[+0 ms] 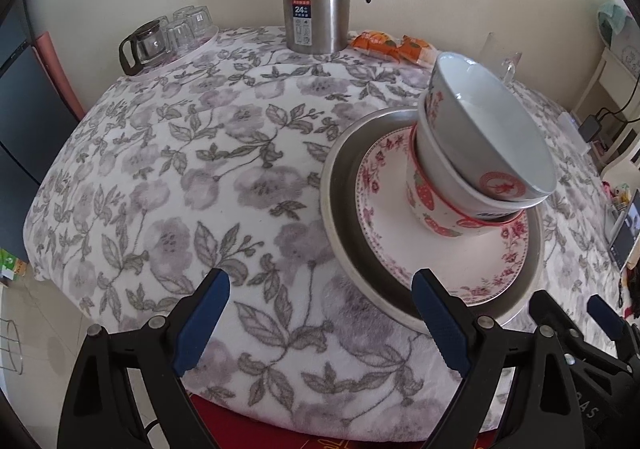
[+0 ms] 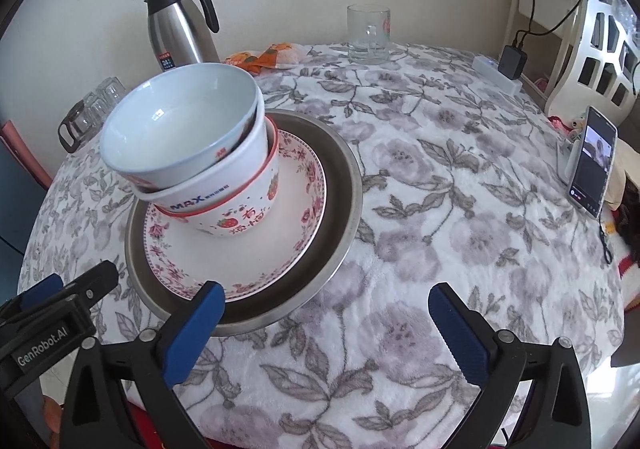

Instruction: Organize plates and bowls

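Note:
A steel dish [image 1: 329, 189] [image 2: 349, 209] sits on the flowered tablecloth and holds a red-flowered plate [image 1: 396, 245] [image 2: 308, 185]. On the plate stands a tilted stack of three bowls: a strawberry bowl [image 1: 426, 205] [image 2: 244, 219] at the bottom, a white bowl [image 1: 452, 181] [image 2: 224, 185] in it, and a pale bowl [image 1: 480, 121] [image 2: 180, 121] on top. My left gripper [image 1: 320, 283] [image 2: 52, 289] is open, its right finger over the dish's near rim. My right gripper [image 2: 326, 294] [image 1: 600, 309] is open with its left finger over that rim. Neither grips anything.
A steel thermos jug [image 1: 316, 1] [image 2: 176, 33] stands at the back, orange snack packets [image 1: 384, 45] beside it. A tray with a glass teapot [image 1: 146, 45] and upturned glasses is at back left. A glass mug [image 2: 368, 35], power strip [image 2: 496, 77] and propped phone [image 2: 592, 161] are right.

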`<state>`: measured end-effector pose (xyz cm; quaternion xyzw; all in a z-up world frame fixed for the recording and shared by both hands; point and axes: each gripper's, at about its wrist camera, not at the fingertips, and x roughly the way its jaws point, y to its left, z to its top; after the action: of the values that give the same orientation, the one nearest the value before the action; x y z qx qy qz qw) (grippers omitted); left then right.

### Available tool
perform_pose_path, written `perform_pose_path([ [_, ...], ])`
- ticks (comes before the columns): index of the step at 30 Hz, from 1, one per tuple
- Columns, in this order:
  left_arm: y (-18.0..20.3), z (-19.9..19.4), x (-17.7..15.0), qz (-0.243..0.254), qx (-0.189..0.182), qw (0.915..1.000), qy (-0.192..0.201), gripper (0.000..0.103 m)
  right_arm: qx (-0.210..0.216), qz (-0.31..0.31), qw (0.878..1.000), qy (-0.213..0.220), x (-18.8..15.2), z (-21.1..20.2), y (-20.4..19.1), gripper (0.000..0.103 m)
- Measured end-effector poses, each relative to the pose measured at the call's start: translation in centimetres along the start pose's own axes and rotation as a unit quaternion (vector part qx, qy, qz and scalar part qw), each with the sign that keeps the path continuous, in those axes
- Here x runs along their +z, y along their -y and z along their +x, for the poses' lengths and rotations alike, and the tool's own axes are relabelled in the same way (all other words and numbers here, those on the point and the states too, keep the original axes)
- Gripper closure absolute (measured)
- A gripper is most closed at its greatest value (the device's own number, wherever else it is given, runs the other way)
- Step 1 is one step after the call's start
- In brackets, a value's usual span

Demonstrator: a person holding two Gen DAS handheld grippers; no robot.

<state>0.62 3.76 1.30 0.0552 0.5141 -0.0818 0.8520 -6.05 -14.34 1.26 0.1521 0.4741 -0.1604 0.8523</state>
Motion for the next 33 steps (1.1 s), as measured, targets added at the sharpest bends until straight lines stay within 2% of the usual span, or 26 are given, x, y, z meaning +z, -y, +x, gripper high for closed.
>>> perform_pose_path([
  [3,0.1,0.1,-0.1,0.004,0.020,0.9998,-0.006,0.010,-0.002,0.003,1.000,-0.002,-0.1,0.0,0.2,0.000],
  [15,0.2,-0.2,-0.2,0.007,0.040,0.9992,-0.002,0.010,-0.009,0.012,1.000,-0.001,-0.2,0.1,1.0,0.000],
  [19,0.5,-0.1,-0.2,0.019,0.063,0.9978,-0.007,0.010,-0.011,0.011,1.000,-0.001,-0.2,0.1,1.1,0.000],
  [33,0.4,0.0,-0.2,0.024,0.055,0.9981,-0.012,0.010,-0.013,0.013,1.000,-0.001,-0.1,0.2,1.5,0.000],
])
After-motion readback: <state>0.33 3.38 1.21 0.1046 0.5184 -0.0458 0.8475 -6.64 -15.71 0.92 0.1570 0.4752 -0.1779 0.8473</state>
